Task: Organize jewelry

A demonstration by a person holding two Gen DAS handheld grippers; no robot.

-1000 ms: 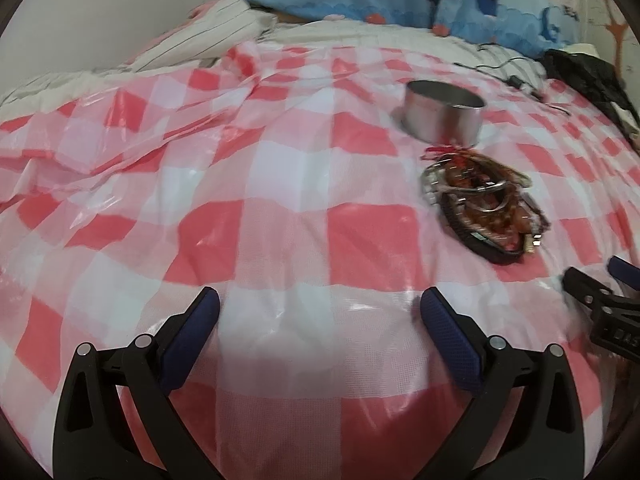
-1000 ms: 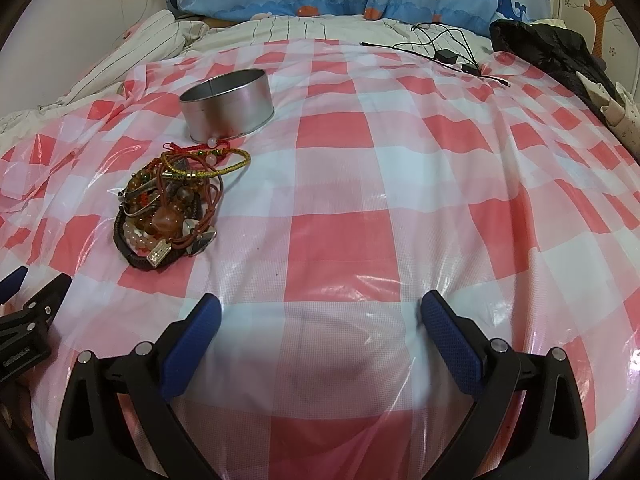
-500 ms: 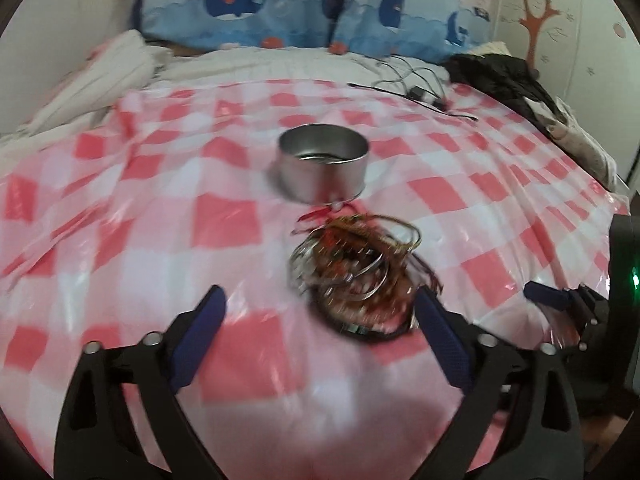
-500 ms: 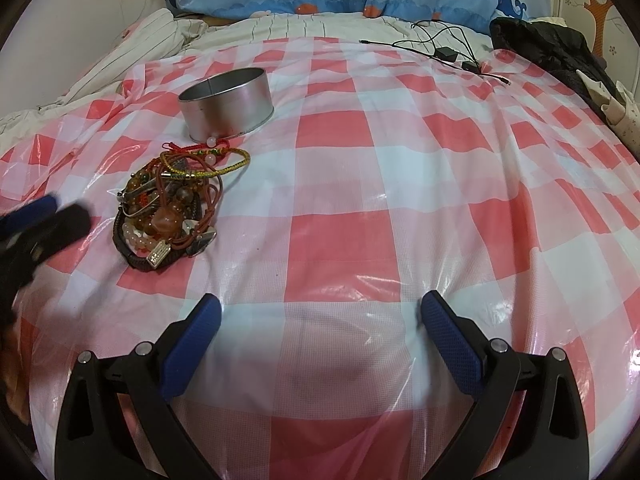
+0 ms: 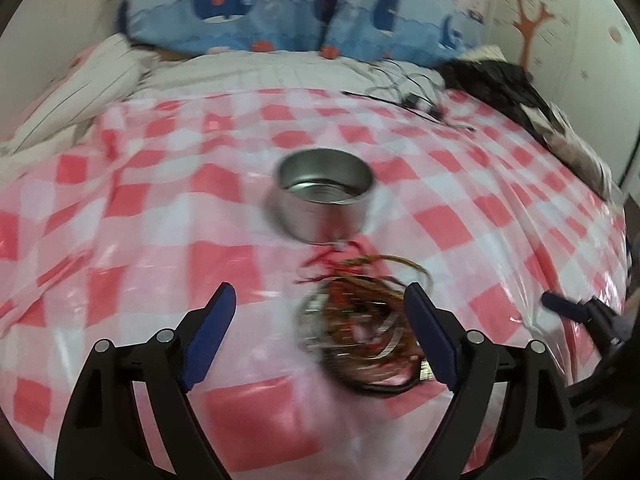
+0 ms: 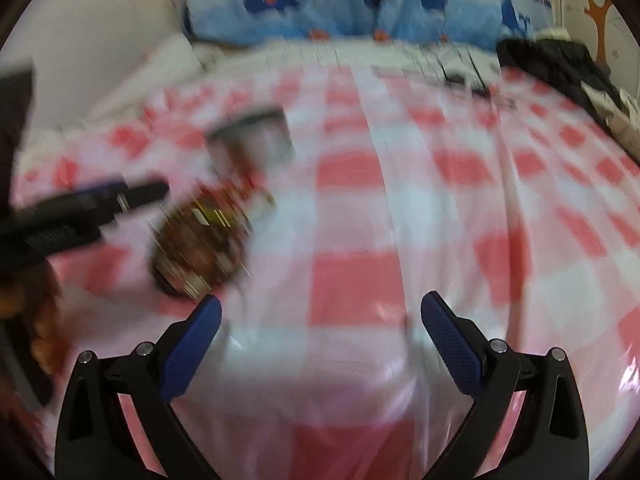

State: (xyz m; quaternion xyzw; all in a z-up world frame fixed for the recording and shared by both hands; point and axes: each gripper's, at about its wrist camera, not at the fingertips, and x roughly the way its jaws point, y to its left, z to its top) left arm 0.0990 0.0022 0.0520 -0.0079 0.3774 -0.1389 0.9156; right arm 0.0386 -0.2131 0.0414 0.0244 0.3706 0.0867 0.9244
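While my left gripper narrows its wide jaws, pads frame the jewelry untouched.
I log jewelry heaped on checked cloth, just before the tin; right gripper wide, empty.

My right wrist view is smeared by motion: the tin shows as a grey streak, its rim and inside unreadable, and the jewelry is a brown-and-gold blur in which I cannot separate one piece from another. My left gripper enters that view from the left edge, cut off and streaked, so its pads cannot be made out there. In my left wrist view the jewelry is softer than the tin; its right side is covered by my right-hand pad, and only the tip of my right gripper shows before the picture's edge. The cables and dark clothing are too small to identify.
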